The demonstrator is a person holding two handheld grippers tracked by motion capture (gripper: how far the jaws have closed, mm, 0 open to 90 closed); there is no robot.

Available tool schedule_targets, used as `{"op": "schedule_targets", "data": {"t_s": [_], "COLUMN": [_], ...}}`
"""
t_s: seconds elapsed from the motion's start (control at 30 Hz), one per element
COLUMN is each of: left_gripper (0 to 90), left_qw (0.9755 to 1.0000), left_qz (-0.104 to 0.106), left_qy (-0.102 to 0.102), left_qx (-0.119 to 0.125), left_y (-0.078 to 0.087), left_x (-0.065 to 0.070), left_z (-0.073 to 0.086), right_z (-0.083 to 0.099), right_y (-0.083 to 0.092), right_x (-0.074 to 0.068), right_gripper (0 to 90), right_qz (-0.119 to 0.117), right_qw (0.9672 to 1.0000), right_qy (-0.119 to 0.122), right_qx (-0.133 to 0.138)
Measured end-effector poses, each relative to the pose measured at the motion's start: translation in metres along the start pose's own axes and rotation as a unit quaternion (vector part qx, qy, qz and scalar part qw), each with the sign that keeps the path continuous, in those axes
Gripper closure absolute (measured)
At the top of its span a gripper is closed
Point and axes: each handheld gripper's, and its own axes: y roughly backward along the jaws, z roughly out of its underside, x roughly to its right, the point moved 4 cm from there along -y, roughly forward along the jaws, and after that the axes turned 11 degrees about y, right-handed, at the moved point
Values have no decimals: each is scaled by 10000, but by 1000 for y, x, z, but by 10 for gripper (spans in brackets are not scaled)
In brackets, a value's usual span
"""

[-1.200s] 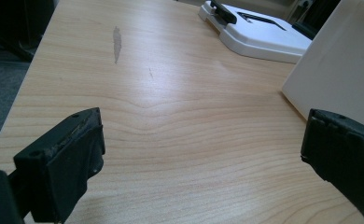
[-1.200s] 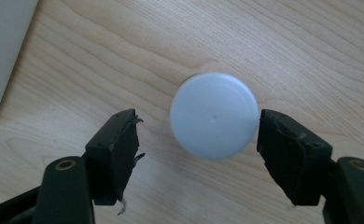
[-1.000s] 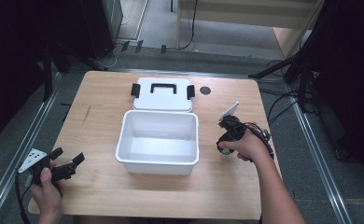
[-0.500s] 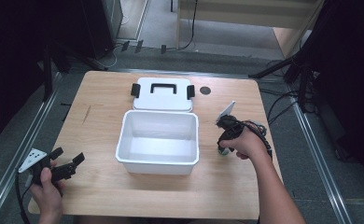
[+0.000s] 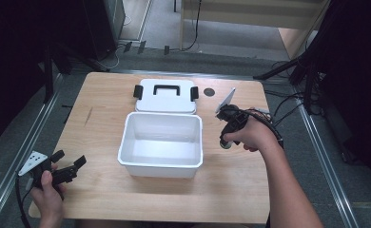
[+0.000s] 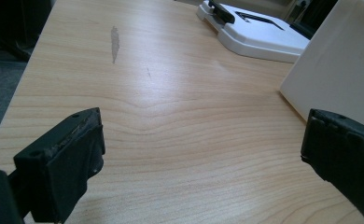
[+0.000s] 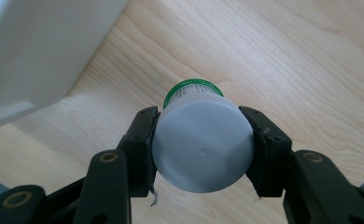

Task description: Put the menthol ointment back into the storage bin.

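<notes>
My right gripper [image 7: 202,156] is shut on a small pale bottle [image 7: 201,140] with a green cap, and both pads press on its sides. The bottle's round base faces the camera and it hangs above the wood. From above, the right gripper [image 5: 227,141] points down just right of the open white box [image 5: 161,164], with the bottle [image 5: 226,145] at its tip. The box's white lid [image 5: 165,97], with a black handle and clips, lies flat behind it. My left gripper [image 5: 70,159] rests open near the table's front left corner, and nothing is between its jaws [image 6: 201,158].
The wooden table [image 5: 102,118] has a small dark round hole [image 5: 209,91] to the right of the lid. In the left gripper view the box wall [image 6: 339,60] stands at the right and the lid [image 6: 259,35] lies farther back. Cables lie on the floor around the table.
My right hand has risen a little beside the box, with the gripper and the bottle. The left hand has stayed where it was.
</notes>
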Motion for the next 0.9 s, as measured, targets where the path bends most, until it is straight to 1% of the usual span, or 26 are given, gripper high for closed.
{"op": "schedule_targets", "data": {"t_s": [0.03, 0.07, 0.1, 0.13, 0.17, 0.23, 0.33, 0.4, 0.43, 0.47, 0.5, 0.53, 0.57, 0.6, 0.63, 0.67, 0.73, 0.77, 0.8, 0.83, 0.87, 0.9], "left_gripper": [1, 1, 1, 1, 1, 1, 1, 0, 1, 1, 1, 1, 1, 1, 1, 1, 1, 1, 1, 1, 1, 1], "left_qw": [10000, 10000, 10000, 10000, 10000, 10000, 10000, 10000, 10000, 10000, 10000, 10000, 10000, 10000, 10000, 10000, 10000, 10000, 10000, 10000, 10000, 10000], "left_qz": [-1, 1, 3, 9, 9, 10, 10, 10, 10, 13, 11, 11, 11, 12, 12, 14, 17, 17, 16, 16, 17, 17], "left_qy": [-5, 2, 5, 25, 25, 15, 15, 17, 17, 18, 24, 24, 24, 31, 31, 38, 47, 47, 49, 49, 50, 50], "left_qx": [-4, 5, 5, 18, 18, 12, 9, 6, 6, -2, 7, 6, 6, 7, 7, 9, 10, 10, 10, 10, 9, 9], "left_y": [0, 0, 0, 0, 0, 0, 0, 0, 0, 0, 0, 0, 0, 0, 0, 0, 0, 0, 0, 0, 0, 0], "left_x": [0, 0, 0, 0, 0, 0, 0, 0, 0, 0, 0, 0, 0, 0, 0, -1, -1, -1, -1, -1, 0, 0], "left_z": [0, 0, 0, 0, 0, 0, 0, 0, 0, 0, 0, 0, 0, 0, 0, 0, 0, 0, 0, 0, 0, 0], "right_z": [-2, -7, -7, -11, -11, -17, -25, -29, -29, -33, -33, -38, -38, -42, -42, -46, -51, -51, -55, -55, -59, -59], "right_y": [6, 17, 17, 27, 27, 39, 54, 60, 60, 66, 66, 71, 71, 76, 76, 81, 84, 84, 86, 86, 86, 86], "right_x": [-1, -4, -4, -7, -7, -10, -16, -20, -20, -24, -24, -28, -28, -33, -33, -39, -45, -45, -51, -51, -58, -58], "right_gripper": [516, 517, 517, 516, 516, 516, 516, 517, 517, 516, 516, 516, 516, 516, 516, 516, 516, 516, 516, 516, 516, 516], "right_qz": [5, 26, 26, 24, 24, 57, 42, 16, 16, 21, 21, 38, 38, 8, 8, 0, 0, 0, -31, -31, -87, -87], "right_qw": [10000, 9999, 9999, 9999, 9999, 9998, 9996, 9995, 9995, 9993, 9993, 9992, 9992, 9987, 9987, 9982, 9976, 9976, 9965, 9965, 9950, 9950], "right_qy": [36, 96, 96, 111, 111, 166, 219, 263, 263, 312, 312, 355, 355, 450, 450, 537, 610, 610, 749, 749, 900, 900], "right_qx": [13, 82, 82, 109, 109, 121, 160, 156, 156, 186, 186, 195, 195, 225, 225, 260, 333, 333, 363, 363, 417, 417]}}
